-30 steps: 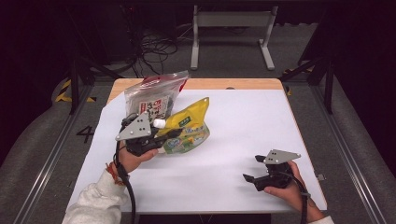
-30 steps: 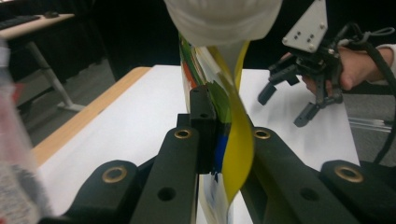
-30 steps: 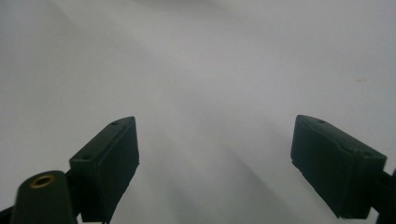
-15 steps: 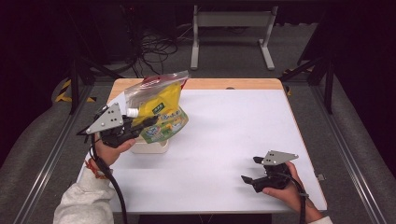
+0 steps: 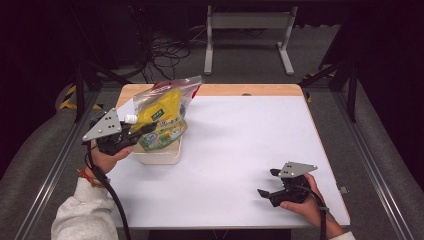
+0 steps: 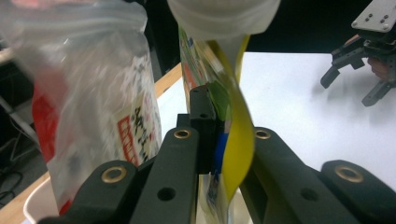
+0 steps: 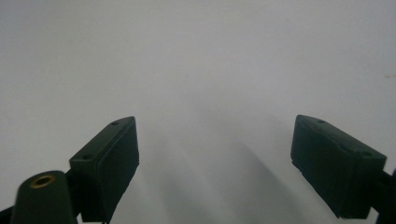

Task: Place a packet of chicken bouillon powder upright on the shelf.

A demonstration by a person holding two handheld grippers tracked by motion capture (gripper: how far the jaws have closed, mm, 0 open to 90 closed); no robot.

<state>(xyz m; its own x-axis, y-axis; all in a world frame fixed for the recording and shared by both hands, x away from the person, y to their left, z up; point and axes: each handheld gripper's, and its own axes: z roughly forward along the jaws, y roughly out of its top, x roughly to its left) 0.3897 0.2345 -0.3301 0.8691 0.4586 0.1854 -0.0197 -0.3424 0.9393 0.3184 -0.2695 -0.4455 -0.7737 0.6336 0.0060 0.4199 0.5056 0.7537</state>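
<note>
Yellow spout pouch [image 5: 161,122] clamped in left gripper [image 5: 134,134], held over white tub [image 5: 159,156] at table's [image 5: 240,150] 9 o'clock, beside clear bag [image 5: 175,89]; release pending. Right gripper [image 5: 269,186] wide, empty, 4 o'clock.

Right gripper [image 7: 215,163] jaws spread wide apart, nothing between; bare white table [image 7: 210,56] beneath.

We note a white table [image 5: 240,165] with a wooden edge [image 5: 250,90] at its far side. Beyond it, a grey metal stand [image 5: 247,37] and tangled cables [image 5: 165,47] on the floor.
</note>
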